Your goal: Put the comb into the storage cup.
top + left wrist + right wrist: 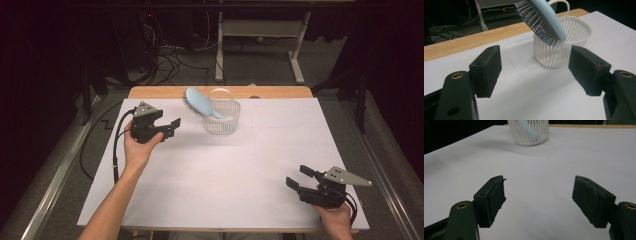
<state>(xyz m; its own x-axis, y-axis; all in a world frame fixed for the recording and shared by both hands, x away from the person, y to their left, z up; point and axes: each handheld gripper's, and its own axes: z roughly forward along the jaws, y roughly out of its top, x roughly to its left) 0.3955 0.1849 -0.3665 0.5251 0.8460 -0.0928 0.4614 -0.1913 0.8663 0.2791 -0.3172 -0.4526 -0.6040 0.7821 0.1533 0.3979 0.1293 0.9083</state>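
A light-blue hairbrush (200, 103) (541, 18) stands handle-down in a small white slatted basket (223, 122) (560, 53) (529, 132) at the far middle of the white table. Its bristled head leans out to the left over the rim. My left gripper (172, 126) (535, 71) is held in a hand left of the basket. It points at the basket, its jaws open with nothing between them. My right gripper (299, 177) (539, 202) rests near the front right edge. It is open and holds nothing.
White sheets cover the table (225, 170), with a bare wooden strip (160, 92) along the far edge. Beyond it are a desk frame (260, 45) and floor cables (170, 60). Dark stands flank both sides.
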